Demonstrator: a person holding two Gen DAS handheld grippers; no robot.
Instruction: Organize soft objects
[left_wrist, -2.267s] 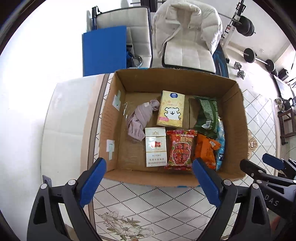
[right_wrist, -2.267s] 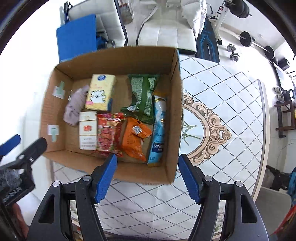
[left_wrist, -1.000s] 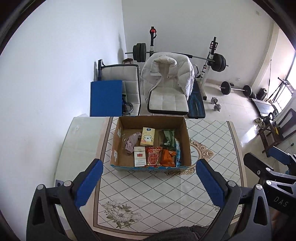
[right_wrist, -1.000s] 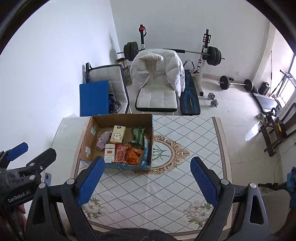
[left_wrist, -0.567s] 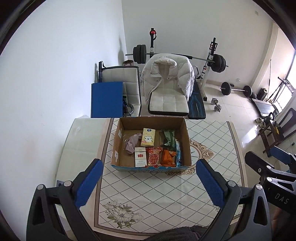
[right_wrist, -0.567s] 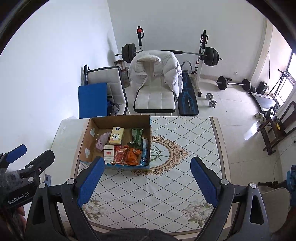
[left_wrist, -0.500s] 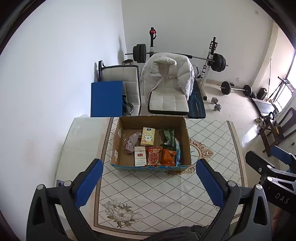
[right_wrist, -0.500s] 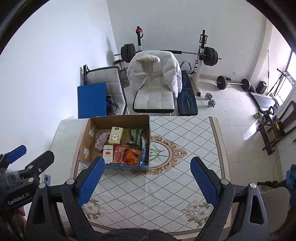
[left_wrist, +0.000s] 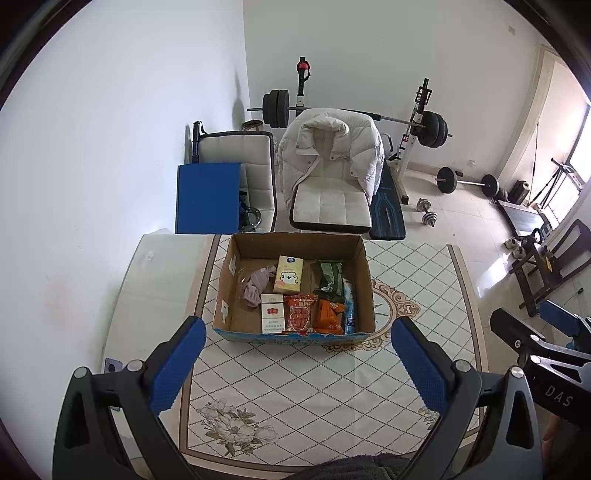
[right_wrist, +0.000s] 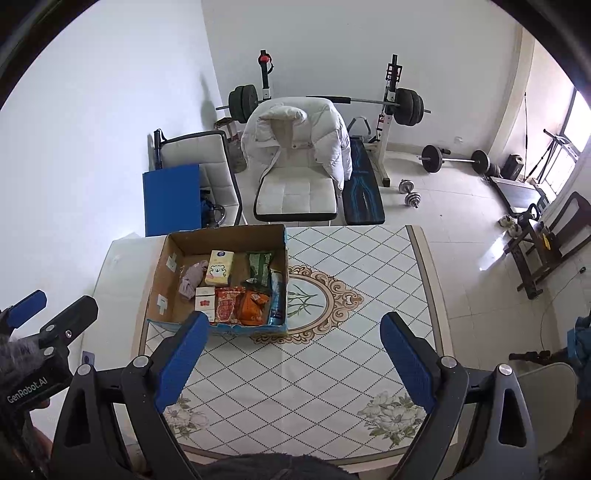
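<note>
An open cardboard box (left_wrist: 295, 291) sits on the diamond-patterned tiled table (left_wrist: 314, 387), toward its far left. Inside, a crumpled mauve cloth (left_wrist: 255, 286) lies left of a yellow tissue pack (left_wrist: 289, 274). Behind the table stands a white padded chair (left_wrist: 328, 195).

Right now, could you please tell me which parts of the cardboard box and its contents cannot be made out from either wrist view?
- Cardboard box: print on its blue front strip is too small in both views.
- Blue packet: label too small in both views; stands against the right wall.
- White and red carton: near end hidden by the right gripper's finger in the right wrist view.
- Grey cloth: crumpled, so what it is stays unclear.
</note>
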